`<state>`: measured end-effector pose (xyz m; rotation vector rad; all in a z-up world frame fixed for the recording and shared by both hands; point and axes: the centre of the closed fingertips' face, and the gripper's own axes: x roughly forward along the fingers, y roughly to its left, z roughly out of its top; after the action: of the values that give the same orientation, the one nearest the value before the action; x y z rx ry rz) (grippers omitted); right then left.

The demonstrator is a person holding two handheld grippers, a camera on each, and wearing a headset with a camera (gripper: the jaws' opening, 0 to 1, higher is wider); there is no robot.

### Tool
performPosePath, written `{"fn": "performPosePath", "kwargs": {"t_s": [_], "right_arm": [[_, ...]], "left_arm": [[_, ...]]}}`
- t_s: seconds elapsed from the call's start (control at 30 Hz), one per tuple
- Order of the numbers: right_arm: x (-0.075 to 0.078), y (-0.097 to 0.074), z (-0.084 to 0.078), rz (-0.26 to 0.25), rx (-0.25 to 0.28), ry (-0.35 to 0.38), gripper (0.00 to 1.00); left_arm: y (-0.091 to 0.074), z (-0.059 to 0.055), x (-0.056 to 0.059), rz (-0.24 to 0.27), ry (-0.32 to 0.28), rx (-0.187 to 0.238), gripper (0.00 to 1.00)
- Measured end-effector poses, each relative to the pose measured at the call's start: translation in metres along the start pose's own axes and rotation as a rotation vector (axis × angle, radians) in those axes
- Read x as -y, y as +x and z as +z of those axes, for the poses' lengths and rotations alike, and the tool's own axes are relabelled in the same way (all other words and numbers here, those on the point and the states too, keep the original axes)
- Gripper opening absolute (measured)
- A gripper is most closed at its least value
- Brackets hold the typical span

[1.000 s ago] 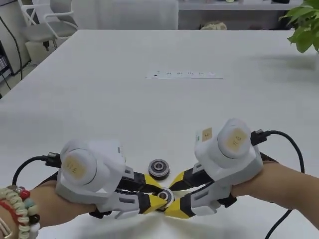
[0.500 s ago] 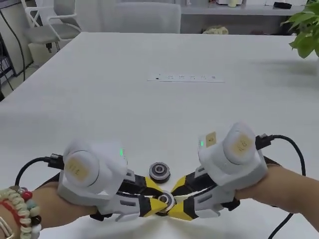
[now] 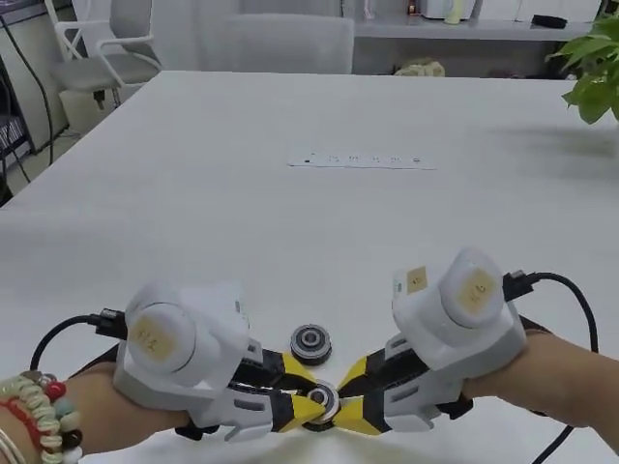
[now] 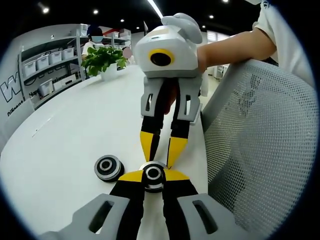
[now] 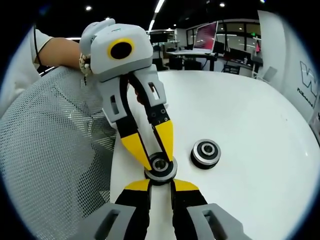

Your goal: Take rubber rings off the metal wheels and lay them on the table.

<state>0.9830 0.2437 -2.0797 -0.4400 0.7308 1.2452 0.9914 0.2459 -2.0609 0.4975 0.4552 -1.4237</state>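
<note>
Left claw [image 3: 308, 412]: held low at the near edge of the surface [image 3: 290, 222], pointing inward toward the other claw; its yellow-tipped jaws are closed on a metal wheel, one tip on each side of it, as the left gripper view shows
Right claw [image 3: 342, 406]: comes in from the opposite side, tip to tip with the left claw; its jaws are drawn narrow and the tips meet the rim of the same wheel, but I cannot tell whether they are pinching it or only touching it
Held wheel [image 3: 322, 399]: sits between the two sets of yellow tips, just above or on the surface; in the right gripper view it lies just past that claw's own tips, flanked by the left claw's jaws
Second wheel [image 3: 310, 341]: lies flat on the surface just beyond the claws, apart from both, with a dark band around its silver face
Rubber ring: none is seen lying loose on the surface
Beaded bracelets [image 3: 29, 406]: on the wrist behind the left claw
Power strip [image 3: 360, 160]: flat and white, well apart, toward the far middle of the surface
Plant [image 3: 592, 72]: green leaves at the far right corner
Mesh chair back [image 4: 260, 140]: grey, just beside the near edge of the surface
</note>
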Motion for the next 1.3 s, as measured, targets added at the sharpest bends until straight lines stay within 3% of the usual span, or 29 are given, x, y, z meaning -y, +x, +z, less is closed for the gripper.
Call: {"fn": "performPosePath", "kwargs": {"t_s": [0.1,0.53,0.6,0.7,0.8,0.93,1.0,1.3], "right_arm": [[0.001,0.0,-0.004,-0.006,-0.025,-0.032,0.08],[0.005,-0.001,-0.003,-0.029,-0.036,-0.006,0.0],[0.007,-0.001,-0.004,-0.033,-0.038,0.024,0.0],[0.011,-0.001,-0.005,-0.054,-0.039,0.128,0.0],[0.012,-0.001,-0.005,-0.049,-0.042,0.273,0.0],[0.013,-0.001,-0.005,-0.053,-0.04,0.334,0.0],[0.013,-0.002,-0.005,-0.055,-0.048,0.407,0.0],[0.014,-0.004,-0.006,-0.05,-0.041,0.511,0.0]], "left_arm": [[0.0,0.0,0.0,0.001,-0.004,0.001,0.08],[0.0,0.0,0.0,0.003,-0.009,0.003,0.08],[0.0,0.0,0.0,0.004,-0.007,0.001,0.08],[0.0,0.0,-0.001,0.008,-0.012,-0.001,0.08],[0.0,-0.001,-0.002,0.011,-0.016,0.0,0.08],[0.0,0.0,-0.001,0.014,-0.016,-0.001,0.08],[-0.001,0.0,-0.001,0.015,-0.016,-0.001,0.08],[-0.001,0.0,-0.002,0.015,-0.019,0.001,0.08]]}}
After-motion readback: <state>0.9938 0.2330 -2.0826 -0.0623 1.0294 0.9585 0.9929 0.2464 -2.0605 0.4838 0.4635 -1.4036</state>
